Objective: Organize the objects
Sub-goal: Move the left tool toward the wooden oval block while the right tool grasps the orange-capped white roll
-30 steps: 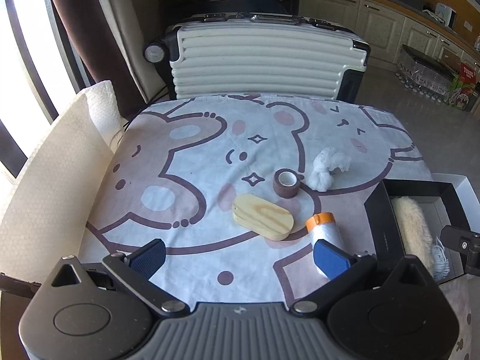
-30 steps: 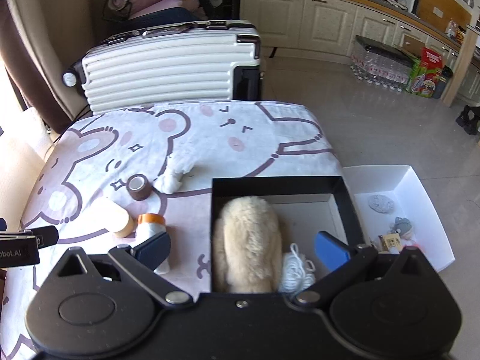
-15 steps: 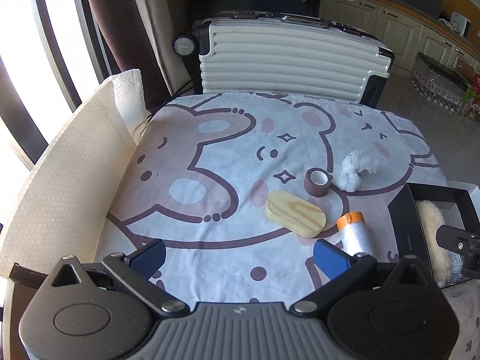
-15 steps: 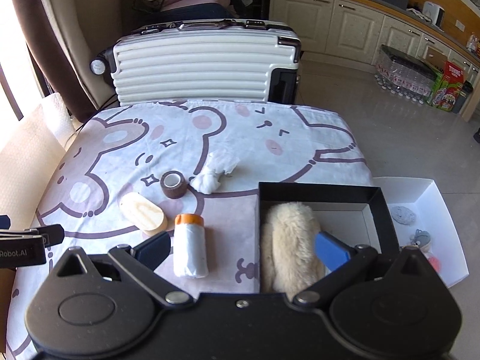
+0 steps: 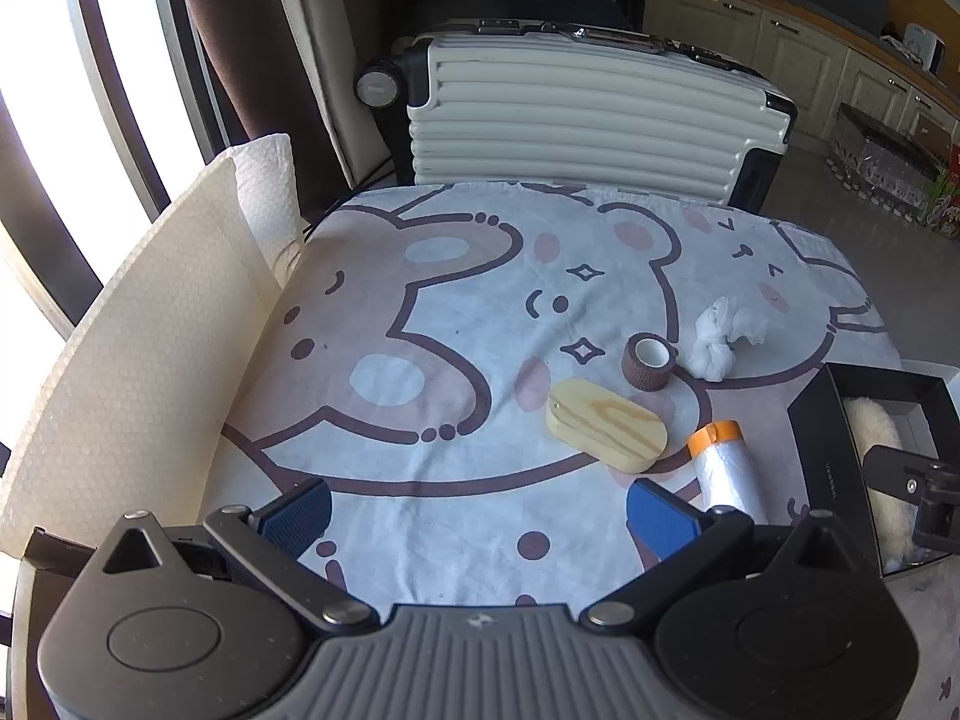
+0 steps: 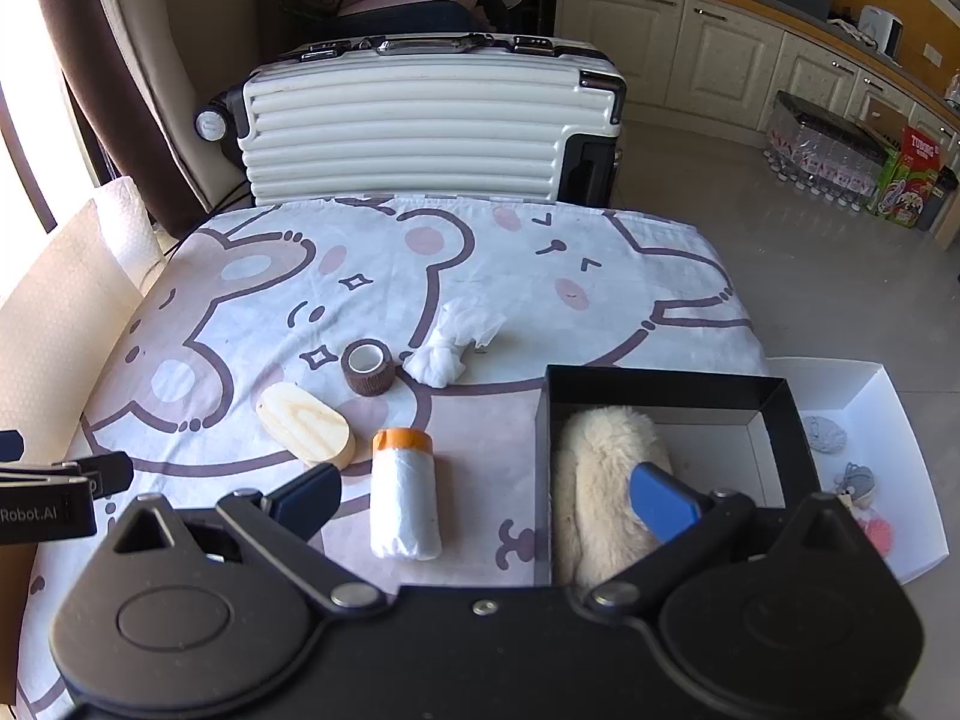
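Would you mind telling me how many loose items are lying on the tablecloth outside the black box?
4: the brown tape roll, the white cloth wad just right of it, the wooden block nearer, and the orange-capped roll beside the black box. None seem hidden.

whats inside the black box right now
A cream fluffy item lies along the left side of the black box. The right side shows bare floor; the near end is hidden by the right gripper.

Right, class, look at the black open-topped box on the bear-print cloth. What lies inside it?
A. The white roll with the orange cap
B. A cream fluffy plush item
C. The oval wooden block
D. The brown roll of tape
B: the cream fluffy plush item lies inside the black open-topped box, while the tape, block and capped roll sit out on the cloth to its left.
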`<action>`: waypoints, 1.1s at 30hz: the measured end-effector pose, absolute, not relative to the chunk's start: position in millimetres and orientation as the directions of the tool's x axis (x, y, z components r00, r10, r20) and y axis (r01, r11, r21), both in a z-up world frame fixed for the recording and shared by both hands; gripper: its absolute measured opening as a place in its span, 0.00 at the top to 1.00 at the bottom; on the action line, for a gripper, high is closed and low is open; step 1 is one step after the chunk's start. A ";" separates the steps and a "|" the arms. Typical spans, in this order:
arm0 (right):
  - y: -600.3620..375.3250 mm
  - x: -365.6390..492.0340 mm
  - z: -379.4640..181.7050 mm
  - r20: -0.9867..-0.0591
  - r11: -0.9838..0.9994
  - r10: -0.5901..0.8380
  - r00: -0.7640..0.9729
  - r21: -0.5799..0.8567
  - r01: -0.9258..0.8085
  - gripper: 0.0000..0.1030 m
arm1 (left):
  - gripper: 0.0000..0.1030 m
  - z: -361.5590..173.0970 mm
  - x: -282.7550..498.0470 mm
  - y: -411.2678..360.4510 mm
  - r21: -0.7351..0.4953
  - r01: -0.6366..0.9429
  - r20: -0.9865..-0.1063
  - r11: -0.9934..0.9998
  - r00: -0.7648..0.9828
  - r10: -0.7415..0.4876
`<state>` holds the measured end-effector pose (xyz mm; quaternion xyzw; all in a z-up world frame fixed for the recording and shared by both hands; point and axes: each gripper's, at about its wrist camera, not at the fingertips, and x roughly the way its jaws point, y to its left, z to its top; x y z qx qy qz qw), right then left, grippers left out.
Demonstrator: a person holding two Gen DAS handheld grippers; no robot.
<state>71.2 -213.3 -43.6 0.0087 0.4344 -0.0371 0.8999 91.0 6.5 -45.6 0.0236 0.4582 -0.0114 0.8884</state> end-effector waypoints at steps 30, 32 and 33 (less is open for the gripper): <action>-196.7 122.2 -97.0 -0.845 0.992 0.093 0.527 0.126 0.027 0.20 | 0.01 -83.3 137.6 18.4 -0.071 -0.072 -0.825 0.995 0.565 -0.018; -198.0 124.3 -103.9 -0.851 0.991 0.101 0.515 0.129 0.019 0.21 | 0.01 -88.5 143.3 14.6 -0.081 -0.075 -0.827 0.994 0.561 -0.025; -198.4 125.9 -107.5 -0.856 0.991 0.105 0.506 0.131 0.017 0.21 | 0.02 -90.7 145.7 12.9 -0.089 -0.077 -0.830 0.993 0.557 -0.031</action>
